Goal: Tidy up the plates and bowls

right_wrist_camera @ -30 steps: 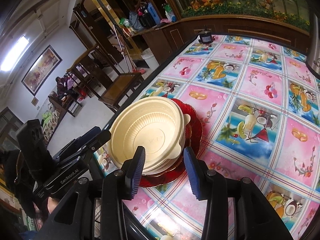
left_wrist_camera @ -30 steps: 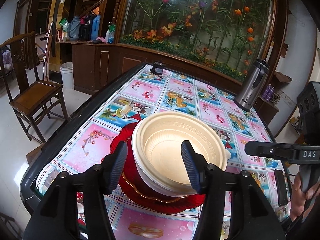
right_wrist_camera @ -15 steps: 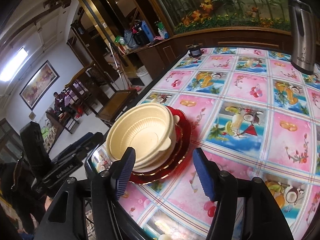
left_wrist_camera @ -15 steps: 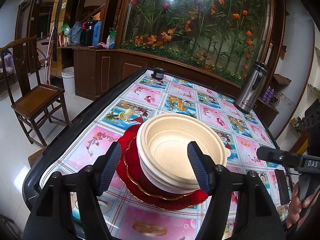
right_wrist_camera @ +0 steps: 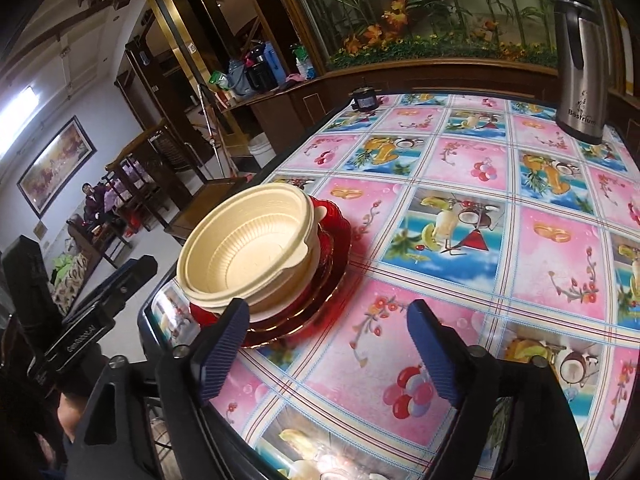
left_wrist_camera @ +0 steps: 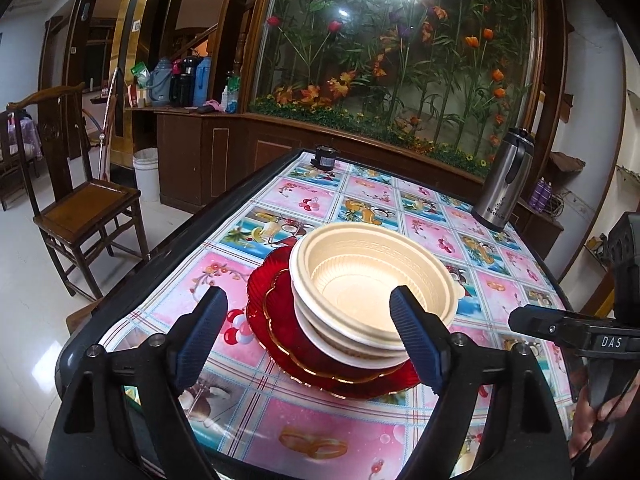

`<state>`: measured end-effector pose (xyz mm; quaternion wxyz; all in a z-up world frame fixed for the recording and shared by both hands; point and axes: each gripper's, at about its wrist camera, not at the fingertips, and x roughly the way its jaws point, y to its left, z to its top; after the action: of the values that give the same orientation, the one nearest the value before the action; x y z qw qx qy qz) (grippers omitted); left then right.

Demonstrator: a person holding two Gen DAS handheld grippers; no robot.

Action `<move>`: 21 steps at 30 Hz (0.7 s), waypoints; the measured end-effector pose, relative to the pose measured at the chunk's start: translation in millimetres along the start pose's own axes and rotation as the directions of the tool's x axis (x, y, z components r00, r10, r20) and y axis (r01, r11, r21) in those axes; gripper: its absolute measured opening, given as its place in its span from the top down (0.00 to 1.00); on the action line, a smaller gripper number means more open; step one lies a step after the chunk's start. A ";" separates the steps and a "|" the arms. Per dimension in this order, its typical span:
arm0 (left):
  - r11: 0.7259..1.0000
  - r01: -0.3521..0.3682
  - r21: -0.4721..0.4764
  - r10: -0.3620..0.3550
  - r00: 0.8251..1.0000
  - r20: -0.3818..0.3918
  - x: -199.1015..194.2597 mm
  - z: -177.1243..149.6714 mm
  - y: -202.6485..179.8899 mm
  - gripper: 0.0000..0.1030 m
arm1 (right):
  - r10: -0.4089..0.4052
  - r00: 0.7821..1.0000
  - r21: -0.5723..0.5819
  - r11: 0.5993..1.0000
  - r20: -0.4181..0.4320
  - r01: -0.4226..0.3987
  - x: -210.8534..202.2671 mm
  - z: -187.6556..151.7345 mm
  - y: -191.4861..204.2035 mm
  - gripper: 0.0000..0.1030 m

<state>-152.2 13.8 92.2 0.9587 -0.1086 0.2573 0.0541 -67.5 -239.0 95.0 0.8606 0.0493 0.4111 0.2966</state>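
Note:
Cream bowls sit nested in a stack on red plates near the table's near-left corner. The stack also shows in the right wrist view, bowls on red plates. My left gripper is open and empty, held back from the stack with its fingers either side of it in view. My right gripper is open and empty, to the right of the stack and clear of it.
The table has a pink and blue patterned cloth. A steel thermos stands at the far right and a small dark jar at the far edge. A wooden chair stands left of the table.
Both grippers have opened wider and pulled back from the bowl and plate stack. The stack stays in place on the table.

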 end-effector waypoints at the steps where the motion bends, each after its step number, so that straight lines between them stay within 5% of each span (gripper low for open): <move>1: 1.000 -0.005 0.003 0.005 1.000 0.009 -2.0 -2.0 -0.2 0.17 | -0.007 1.000 0.000 1.000 0.004 0.007 0.0 -2.3 0.5 0.16; 6: 0.999 -0.045 0.024 0.043 0.996 0.078 -14.5 -17.5 -2.8 0.10 | -0.047 0.998 -0.007 0.999 0.031 0.048 -0.6 -16.2 4.6 0.15; 8: 0.997 -0.066 0.030 0.062 0.993 0.104 -19.1 -25.6 -4.0 0.00 | -0.054 0.997 -0.009 0.998 0.048 0.055 -3.3 -22.6 7.7 0.15; 13: 0.990 -0.129 0.062 0.120 0.984 0.134 -26.7 -40.5 -8.8 0.00 | -0.084 0.988 -0.044 0.995 0.127 0.090 -11.8 -47.7 21.0 0.15; 21: 0.986 -0.143 0.089 0.132 0.985 0.111 -31.7 -52.8 -13.2 0.00 | -0.084 0.989 -0.037 0.995 0.120 0.089 -15.1 -63.8 30.1 0.14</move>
<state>-202.7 -13.0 66.1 0.9690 -0.0412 0.2157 0.1134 -136.1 -232.8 73.2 0.8963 0.0307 0.3547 0.2643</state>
